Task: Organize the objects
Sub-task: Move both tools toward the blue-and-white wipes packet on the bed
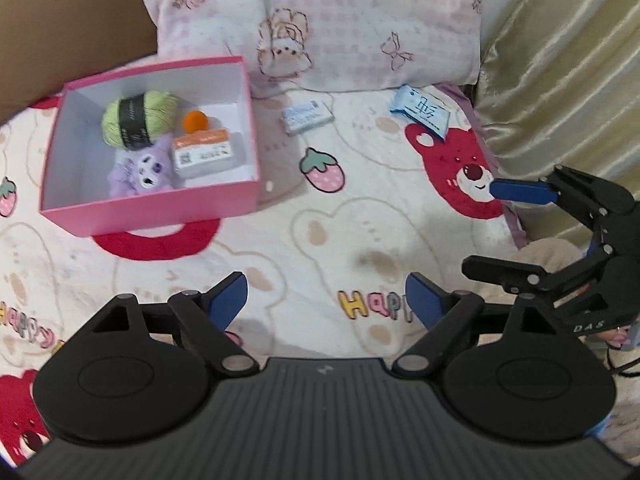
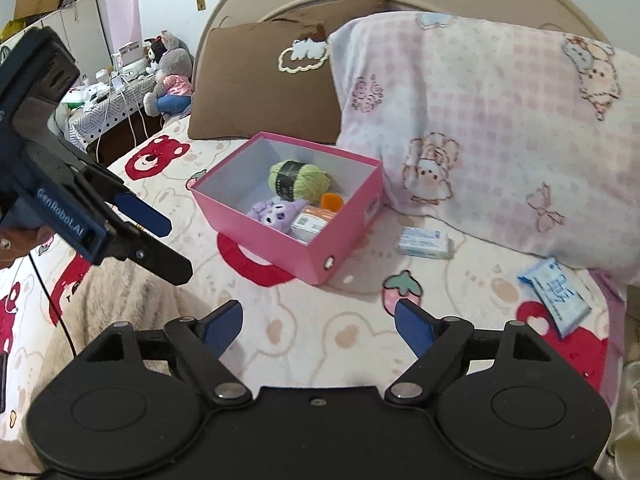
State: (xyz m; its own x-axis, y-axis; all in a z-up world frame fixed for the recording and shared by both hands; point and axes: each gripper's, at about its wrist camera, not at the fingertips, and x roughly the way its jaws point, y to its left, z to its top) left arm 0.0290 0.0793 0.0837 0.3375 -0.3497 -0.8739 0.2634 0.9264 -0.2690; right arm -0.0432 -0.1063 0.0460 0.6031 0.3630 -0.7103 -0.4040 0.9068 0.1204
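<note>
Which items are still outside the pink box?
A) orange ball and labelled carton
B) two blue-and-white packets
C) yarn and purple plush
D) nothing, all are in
B: two packets, one and the other, lie on the blanket in front of the pillow, beside the box; the yarn, plush, ball and carton sit inside it.

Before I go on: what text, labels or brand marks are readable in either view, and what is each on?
"HAPPY", part hidden by a finger: bedspread.
"GenRobot.AI": left hand-held gripper, side of its body.
"DAS", cut off: right hand-held gripper, on its body.
Large blue characters: blue packet, not legible.
QR code and small print: orange-and-white box, too small.
Pale packet and yarn band: print blurred.
</note>
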